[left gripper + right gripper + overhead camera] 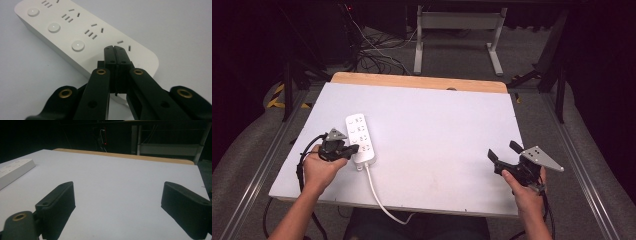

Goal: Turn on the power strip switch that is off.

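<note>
A white power strip with several sockets and round buttons lies on the left part of the white table top, its white cord running off the near edge. My left gripper is shut, its jaws pressed together with nothing between them, tips over the strip's near end close to the last button. My right gripper is held low over the table's right side, open with a wide gap and nothing in it. The strip's far end lies well off to its left.
A wooden strip borders the table's far edge. Behind it stand a white desk frame and tangled cables on the floor. Metal rails run along both sides of the table.
</note>
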Tool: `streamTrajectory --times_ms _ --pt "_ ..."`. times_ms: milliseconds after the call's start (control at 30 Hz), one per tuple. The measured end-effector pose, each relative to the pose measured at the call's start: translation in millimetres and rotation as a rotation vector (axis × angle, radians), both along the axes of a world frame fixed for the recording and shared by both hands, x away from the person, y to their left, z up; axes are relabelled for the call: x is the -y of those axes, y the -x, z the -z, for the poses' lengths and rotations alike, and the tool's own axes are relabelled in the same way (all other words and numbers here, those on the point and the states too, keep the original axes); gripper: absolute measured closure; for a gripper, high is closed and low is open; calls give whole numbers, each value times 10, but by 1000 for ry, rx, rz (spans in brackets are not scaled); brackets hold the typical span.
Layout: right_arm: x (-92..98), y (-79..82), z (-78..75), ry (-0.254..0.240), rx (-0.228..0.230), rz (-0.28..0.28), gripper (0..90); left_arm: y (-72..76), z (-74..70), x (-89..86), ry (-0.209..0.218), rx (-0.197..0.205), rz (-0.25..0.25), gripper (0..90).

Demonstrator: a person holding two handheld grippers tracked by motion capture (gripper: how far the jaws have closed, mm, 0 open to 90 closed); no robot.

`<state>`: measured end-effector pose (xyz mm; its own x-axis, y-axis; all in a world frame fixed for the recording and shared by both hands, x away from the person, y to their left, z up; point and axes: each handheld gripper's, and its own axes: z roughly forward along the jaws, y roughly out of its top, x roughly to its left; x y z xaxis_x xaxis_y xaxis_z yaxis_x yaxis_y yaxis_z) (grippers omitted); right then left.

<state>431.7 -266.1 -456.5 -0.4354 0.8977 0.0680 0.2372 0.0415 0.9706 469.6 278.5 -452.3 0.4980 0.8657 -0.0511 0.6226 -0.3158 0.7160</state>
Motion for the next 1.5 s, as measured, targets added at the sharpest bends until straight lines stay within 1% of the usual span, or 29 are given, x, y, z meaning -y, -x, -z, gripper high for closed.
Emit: streamTrajectory --times_ms 67,100,167,200,300,467,500,567,633,800,833,867,967,1067,1133,1167,1233,1300,1333,1400,1433,1467,1500 --pt "0 2 -1 0 1 2 122 -39 14 2 -18 -4 1 900" --pt "0 3 -1 1 1 2 122 -48 25 7 -19 -16 6 900" --pt "-1 3 0 -5 0 4 123 -46 30 11 -18 -24 14 900" --pt "4 2 2 -3 0 3 123 -45 24 12 -28 -23 13 900" --pt "14 4 7 -3 -2 6 122 -44 22 19 -35 -21 9 900" --pt "13 5 7 -5 -1 5 123 -44 30 9 -17 -35 -1 900" --pt "10 2 9 -5 -2 4 122 -44 29 10 -21 -36 0 900" --pt "4 -4 13 -3 -2 4 123 -39 19 22 -46 -32 4 900" --pt "-4 -5 13 -4 -5 0 123 -36 18 30 -53 -30 1 900" --pt "-8 -4 13 -3 -6 -1 123 -40 24 14 -34 -45 0 900" --pt "-7 -2 13 -3 -7 0 122 -42 32 -8 -15 -52 -1 900" --pt "-7 -2 13 -6 -6 0 123 -47 38 -26 -6 -52 1 900" --pt "-2 -3 10 -6 -2 1 122 -47 48 -30 6 -53 -5 900" --pt "-4 -5 12 -7 -4 1 122 -34 50 5 -27 -37 -6 900" --pt "-7 -4 9 -7 -3 -1 122 -29 51 18 -35 -35 -12 900" --pt "-8 -4 7 -7 -3 -2 123 -25 53 21 -38 -34 -14 900" --pt "-9 -3 5 -8 -3 -1 122 -22 54 22 -30 -45 -11 900" --pt "-13 0 3 -10 -1 -2 122 -25 53 16 -30 -45 -9 900" --pt "-13 2 1 -8 -1 -3 123 -27 50 17 -29 -52 -10 900" --pt "-14 3 -1 -8 -1 -4 122 -27 48 25 -38 -50 -6 900" --pt "-14 4 -2 -9 0 -5 123 -24 54 26 -32 -48 -9 900" --pt "-14 5 -2 -9 0 -5 123 -24 55 21 -40 -45 -15 900" --pt "-14 4 -3 -9 1 -6 123 -25 56 21 -66 -39 -20 900"
